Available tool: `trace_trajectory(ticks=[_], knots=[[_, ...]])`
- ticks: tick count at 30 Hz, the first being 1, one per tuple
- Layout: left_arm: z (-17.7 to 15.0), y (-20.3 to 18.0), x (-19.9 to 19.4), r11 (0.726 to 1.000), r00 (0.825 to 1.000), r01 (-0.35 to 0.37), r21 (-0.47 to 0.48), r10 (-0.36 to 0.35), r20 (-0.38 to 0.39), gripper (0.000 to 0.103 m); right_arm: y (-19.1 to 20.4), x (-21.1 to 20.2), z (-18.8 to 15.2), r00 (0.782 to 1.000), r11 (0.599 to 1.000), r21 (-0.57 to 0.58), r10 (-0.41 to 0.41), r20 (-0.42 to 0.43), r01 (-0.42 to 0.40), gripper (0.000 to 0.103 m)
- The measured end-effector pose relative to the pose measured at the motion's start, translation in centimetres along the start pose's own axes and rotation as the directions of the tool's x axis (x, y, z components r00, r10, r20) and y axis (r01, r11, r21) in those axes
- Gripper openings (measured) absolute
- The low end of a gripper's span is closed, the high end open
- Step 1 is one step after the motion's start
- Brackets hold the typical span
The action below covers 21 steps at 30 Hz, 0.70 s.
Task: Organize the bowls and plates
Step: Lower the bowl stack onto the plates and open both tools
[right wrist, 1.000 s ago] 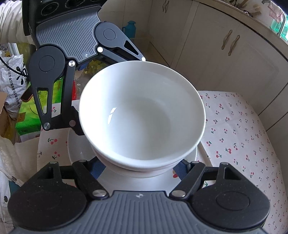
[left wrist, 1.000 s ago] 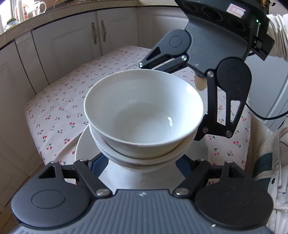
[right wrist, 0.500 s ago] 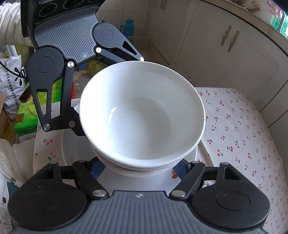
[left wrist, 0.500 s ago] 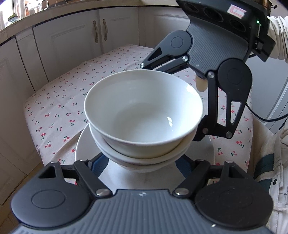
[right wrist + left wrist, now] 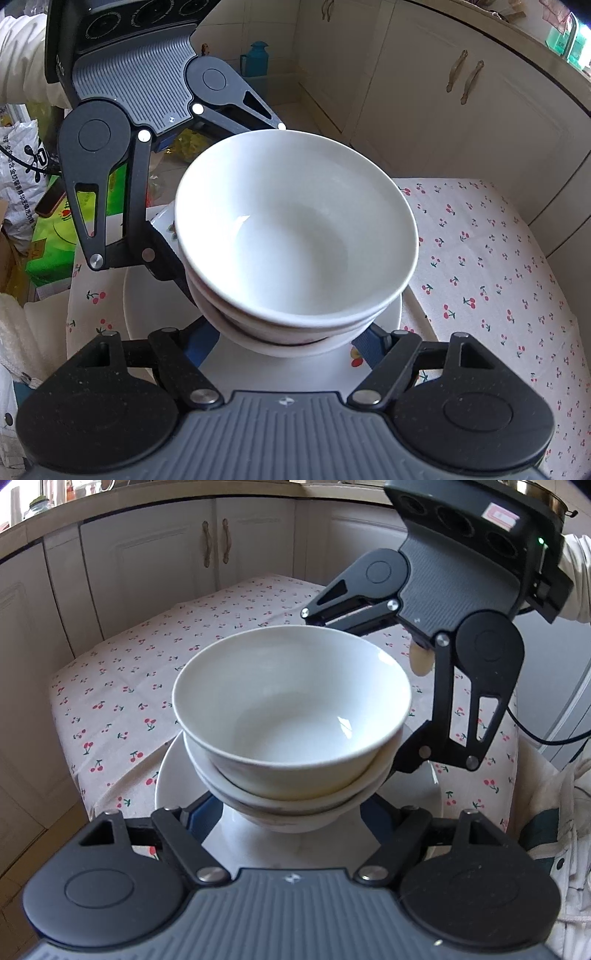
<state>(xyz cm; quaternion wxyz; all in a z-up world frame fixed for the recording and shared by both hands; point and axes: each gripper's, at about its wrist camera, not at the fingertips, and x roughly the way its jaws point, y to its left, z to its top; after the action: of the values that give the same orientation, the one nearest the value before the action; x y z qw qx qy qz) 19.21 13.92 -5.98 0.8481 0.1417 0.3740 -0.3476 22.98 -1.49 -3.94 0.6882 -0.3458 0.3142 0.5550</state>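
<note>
A stack of white bowls (image 5: 291,716) fills the centre of both views, nested mouth-up on a white plate (image 5: 173,775). The left gripper (image 5: 291,812) and right gripper (image 5: 291,339) face each other across the stack, each with its jaws spread around the bottom bowl's base; judging by that, the two share the load so the pile keeps level. Whether the pads actually press I cannot tell. The stack's axis runs upright, over the cherry-print surface (image 5: 147,657).
</note>
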Motion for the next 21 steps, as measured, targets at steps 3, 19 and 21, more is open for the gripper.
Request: trace_trajectory(ticks=[3, 19, 21], knots=[[-0.1, -0.3, -0.2, 1.000, 1.000, -0.019, 0.009, 0.019, 0.007, 0.086, 0.2, -0.1, 0.0, 1.000, 1.000, 0.005, -0.013, 0.002, 0.013, 0.083], [-1.9, -5.7, -6.0, 0.963, 0.957, -0.230, -0.142, 0.250, 0.145, 0.102, 3.0, -4.8, -1.7, 0.985, 0.957, 0.241, -0.171, 0.012, 0.163, 0.103], [-2.1, -7.1, -7.0, 0.945, 0.934, -0.269, -0.186, 0.303, 0.188, 0.102, 3.7, -5.6, -2.3, 0.977, 0.932, 0.300, -0.211, -0.009, 0.204, 0.103]])
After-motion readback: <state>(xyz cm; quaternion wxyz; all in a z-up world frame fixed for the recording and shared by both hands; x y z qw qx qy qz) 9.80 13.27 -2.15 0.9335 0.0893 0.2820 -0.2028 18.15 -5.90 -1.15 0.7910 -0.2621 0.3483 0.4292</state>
